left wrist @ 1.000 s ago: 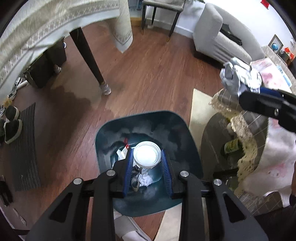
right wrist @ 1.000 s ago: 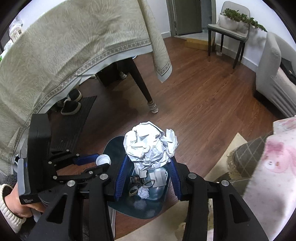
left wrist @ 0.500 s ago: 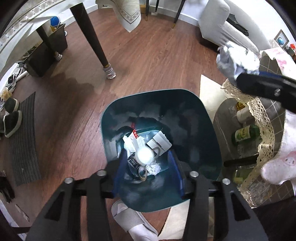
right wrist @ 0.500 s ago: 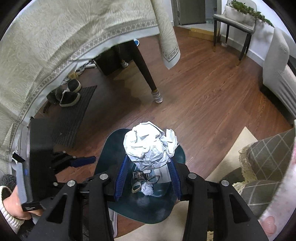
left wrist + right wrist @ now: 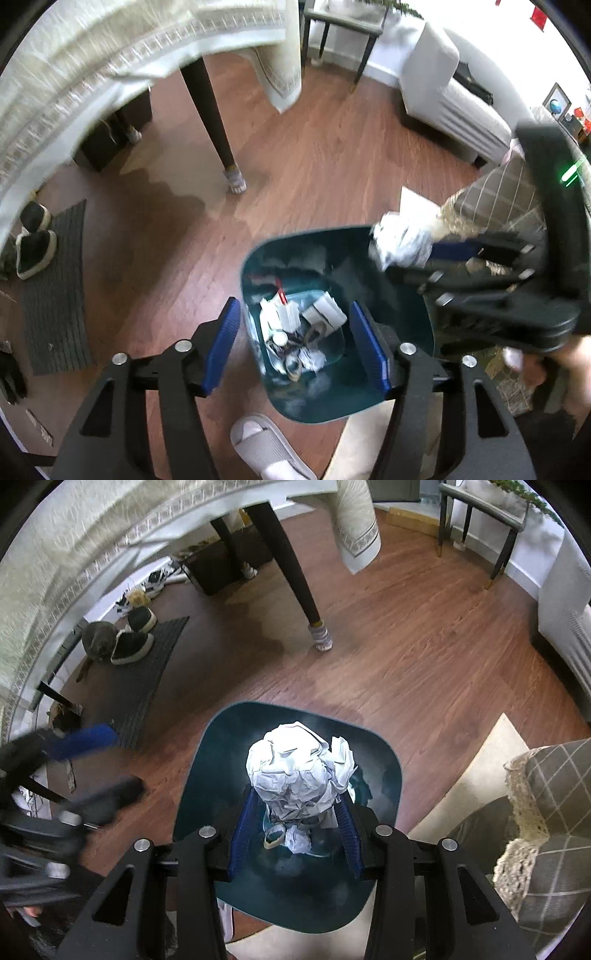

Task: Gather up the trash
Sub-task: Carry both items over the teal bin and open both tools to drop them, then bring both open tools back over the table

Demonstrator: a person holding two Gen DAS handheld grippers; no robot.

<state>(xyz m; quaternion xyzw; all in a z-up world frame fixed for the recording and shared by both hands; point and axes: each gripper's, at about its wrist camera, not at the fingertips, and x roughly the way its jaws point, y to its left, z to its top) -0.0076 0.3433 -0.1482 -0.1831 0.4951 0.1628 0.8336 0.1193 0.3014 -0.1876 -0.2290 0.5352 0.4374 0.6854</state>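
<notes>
Crumpled paper, clamped in the right gripper, hangs at the bin's right rim in the left wrist view, while the left gripper, jaws just spread and empty, frames the teal bin at lower centre; the white cup it gripped a second ago is gone from between them. In the right wrist view, the paper sits squarely over the bin, lower than before; release is best made only once it is centred, well clear of the rim.

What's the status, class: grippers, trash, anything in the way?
Left gripper open, jaws just opened, empty. Right gripper shut on crumpled paper ball, over teal bin. Nothing in the way.
</notes>
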